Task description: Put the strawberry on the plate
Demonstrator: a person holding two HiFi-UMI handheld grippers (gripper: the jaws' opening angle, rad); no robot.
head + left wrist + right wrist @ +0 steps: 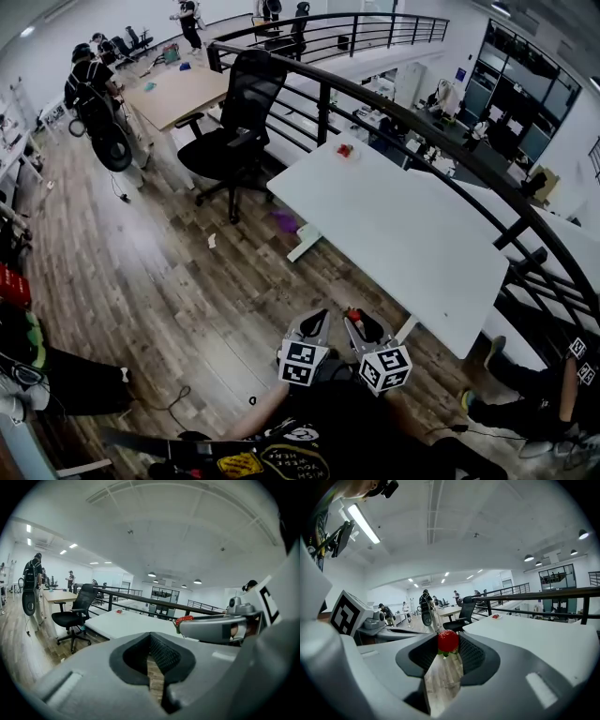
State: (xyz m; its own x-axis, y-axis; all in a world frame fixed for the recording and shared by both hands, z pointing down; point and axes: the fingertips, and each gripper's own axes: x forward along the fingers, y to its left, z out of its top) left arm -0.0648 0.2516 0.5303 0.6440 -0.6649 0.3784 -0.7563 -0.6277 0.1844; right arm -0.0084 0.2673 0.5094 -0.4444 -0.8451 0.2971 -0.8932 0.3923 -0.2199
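Right gripper grips the strawberry between its jaw tips, held above the floor and just off the table's near edge. Left gripper sits beside it, jaws drawn together at the tips with nothing between. Plate lies at the table's far end, well apart, with something red on it. Chair stands beyond.

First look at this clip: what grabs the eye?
A red strawberry pinched in the jaws of the right gripper, low over the wood floor, short of the white table. A small red item sits at that table's far end, with a black office chair left of it.
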